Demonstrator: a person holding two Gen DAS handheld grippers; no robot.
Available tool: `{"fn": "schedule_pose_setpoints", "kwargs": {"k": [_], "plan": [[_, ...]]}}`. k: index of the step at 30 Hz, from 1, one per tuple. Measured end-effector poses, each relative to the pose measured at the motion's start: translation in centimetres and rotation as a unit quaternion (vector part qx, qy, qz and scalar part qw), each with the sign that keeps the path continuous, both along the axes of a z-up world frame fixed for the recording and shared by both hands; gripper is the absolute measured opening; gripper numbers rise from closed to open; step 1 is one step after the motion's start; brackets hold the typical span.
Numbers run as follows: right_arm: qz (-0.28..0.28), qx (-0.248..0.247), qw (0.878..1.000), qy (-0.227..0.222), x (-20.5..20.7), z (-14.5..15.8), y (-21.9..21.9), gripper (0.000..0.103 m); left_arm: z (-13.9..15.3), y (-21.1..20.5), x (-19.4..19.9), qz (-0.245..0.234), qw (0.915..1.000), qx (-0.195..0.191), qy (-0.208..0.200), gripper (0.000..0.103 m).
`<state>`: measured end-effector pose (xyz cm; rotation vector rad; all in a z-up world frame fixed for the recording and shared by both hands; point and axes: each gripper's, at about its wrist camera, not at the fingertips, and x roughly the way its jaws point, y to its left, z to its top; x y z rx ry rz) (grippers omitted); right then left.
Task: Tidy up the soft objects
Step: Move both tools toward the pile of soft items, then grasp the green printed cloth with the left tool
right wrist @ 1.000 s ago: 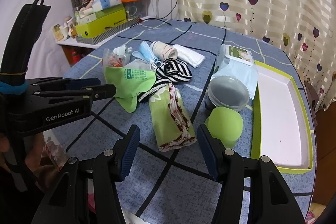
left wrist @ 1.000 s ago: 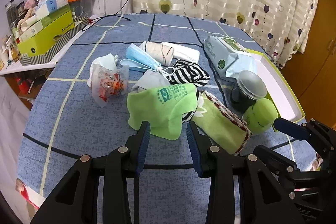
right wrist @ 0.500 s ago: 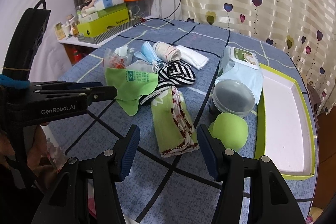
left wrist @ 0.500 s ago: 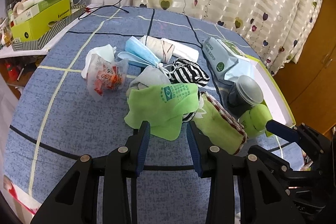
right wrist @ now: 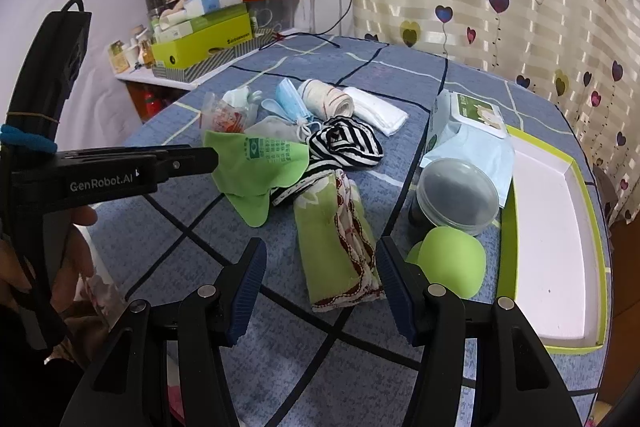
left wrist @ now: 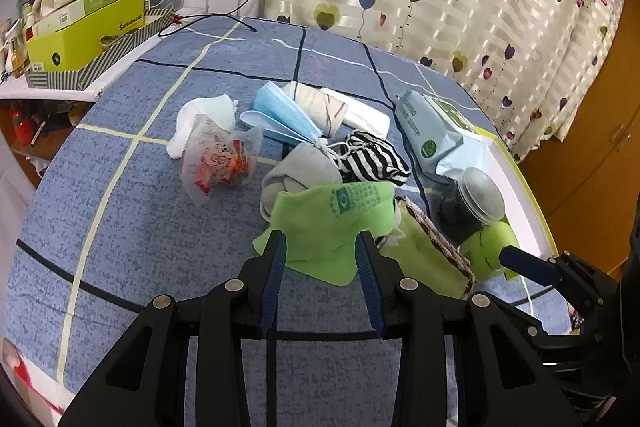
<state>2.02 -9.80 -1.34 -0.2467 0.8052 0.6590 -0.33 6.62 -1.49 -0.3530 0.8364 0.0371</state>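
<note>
A heap of soft things lies mid-table. A light green cloth point(left wrist: 332, 215) point(right wrist: 260, 167) sits at its near edge, and my left gripper point(left wrist: 320, 241) stands open just in front of it, fingertips framing its near hem without pressing. A rolled green towel with red trim point(right wrist: 336, 239) point(left wrist: 424, 255) lies lengthwise between the open fingers of my right gripper point(right wrist: 320, 251), untouched. Behind them are a striped cloth point(left wrist: 372, 159), a grey cloth point(left wrist: 300, 167), a blue face mask point(left wrist: 280, 115), a rolled beige towel point(left wrist: 320, 103) and a folded white cloth point(left wrist: 364, 115).
A green-rimmed white tray point(right wrist: 552, 227) lies at the right. Beside it are a wipes pack point(right wrist: 468, 131), a lidded dark jar point(right wrist: 456, 195) and a green round piece point(right wrist: 452, 259). A printed plastic bag point(left wrist: 216, 159) lies left. Boxes point(left wrist: 88, 27) crowd a side shelf.
My left gripper has edged toward the green cloth and rolled a little, so the cloth now sits between its fingertips. The right gripper has barely moved. Nothing on the table shifted.
</note>
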Motion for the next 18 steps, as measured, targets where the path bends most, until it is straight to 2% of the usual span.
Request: {"fn": "schedule_pose_setpoints", "kwargs": {"k": [9, 10, 11, 12, 18], "plan": [[0.005, -0.003, 1.0, 0.006, 0.7, -0.2, 0.6, 0.057, -1.5, 2.0, 1.2, 0.007, 0.9998, -0.016, 0.011, 0.037], [0.005, -0.004, 1.0, 0.007, 0.8, -0.3, 0.6, 0.057, -1.7, 2.1, 1.4, 0.005, 0.9997, -0.02, 0.014, 0.039], [0.005, -0.005, 1.0, 0.009, 0.9, -0.4, 0.7, 0.057, -1.9, 2.1, 1.5, 0.003, 0.9996, -0.023, 0.016, 0.048], [0.005, -0.007, 1.0, 0.01, 1.0, -0.5, 0.8, 0.057, -2.2, 2.2, 1.7, 0.001, 0.9995, -0.026, 0.016, 0.052], [0.005, -0.018, 1.0, 0.014, 1.7, -1.1, 1.3, 0.057, -2.8, 1.9, 2.2, -0.021, 0.9985, -0.05, 0.012, 0.054]]}}
